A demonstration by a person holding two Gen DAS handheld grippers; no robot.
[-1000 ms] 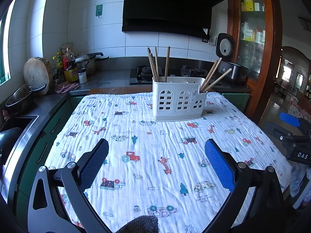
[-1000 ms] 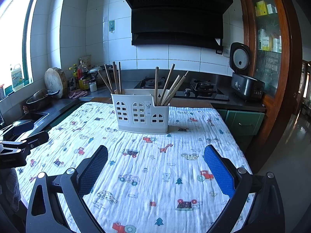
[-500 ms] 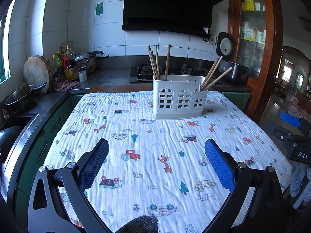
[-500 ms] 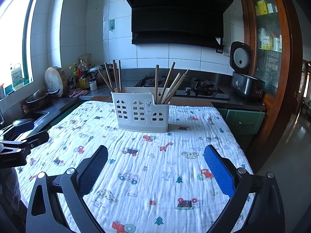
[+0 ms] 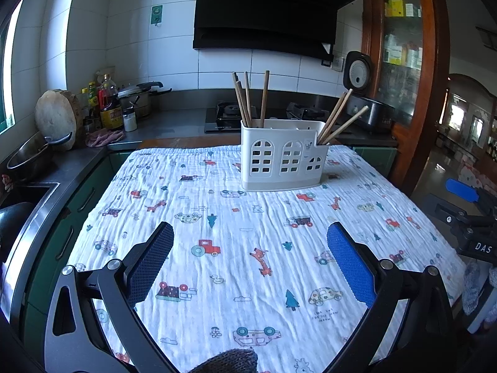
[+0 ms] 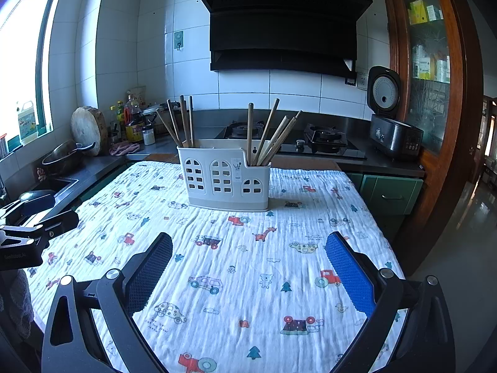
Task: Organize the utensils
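White utensil holder (image 5: 283, 155) stands on the table (image 5: 388, 205) toward its far side, wooden chopsticks (image 6: 267, 138) leaning in its end compartments. Left gripper (image 5: 250, 259) and right gripper (image 6: 248, 259): fingers spread wide, empty, well short. Chopsticks likely light, stiff, smooth; pinch an exposed upper shaft.

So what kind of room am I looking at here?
A home kitchen, most likely. A black range hood hangs over a gas stove, a rice cooker sits on the counter, and a white holder of chopsticks stands on the cloth-covered table.
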